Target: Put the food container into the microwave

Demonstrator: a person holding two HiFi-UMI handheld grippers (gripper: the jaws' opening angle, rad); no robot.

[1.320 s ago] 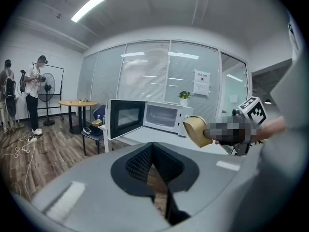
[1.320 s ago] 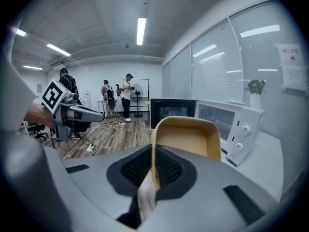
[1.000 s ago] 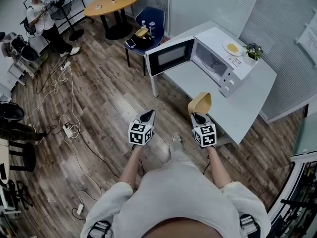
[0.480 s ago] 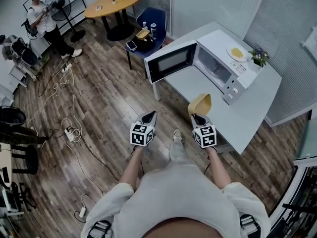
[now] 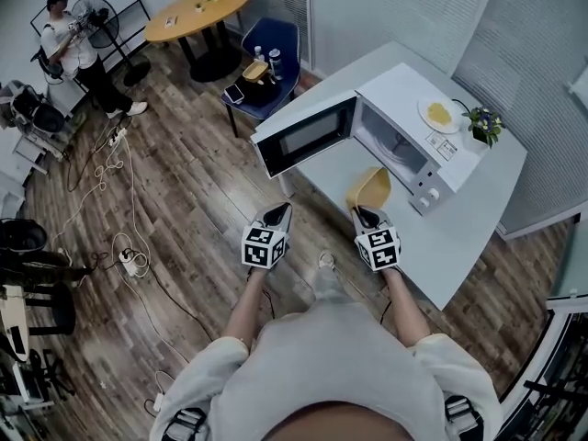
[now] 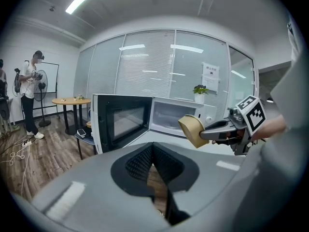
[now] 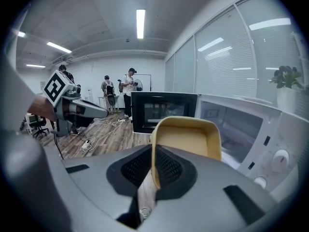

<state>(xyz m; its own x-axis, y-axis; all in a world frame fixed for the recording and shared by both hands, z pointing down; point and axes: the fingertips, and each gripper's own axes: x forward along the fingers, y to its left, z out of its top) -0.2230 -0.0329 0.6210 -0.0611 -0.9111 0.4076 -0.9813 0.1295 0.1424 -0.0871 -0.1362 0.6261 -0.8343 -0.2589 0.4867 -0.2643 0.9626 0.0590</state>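
The right tongs (image 5: 362, 212) pinch the rim of the yellow food container (image 5: 369, 187), mid-frame, just in front of the open microwave (image 5: 404, 108). The left tongs (image 5: 277, 211) are closed and hold nothing.

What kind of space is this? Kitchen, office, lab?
Most likely an office or lab room, not a kitchen: glass partition walls with blinds, a round meeting table, and the microwave on a plain grey table, cables loose on the floor.
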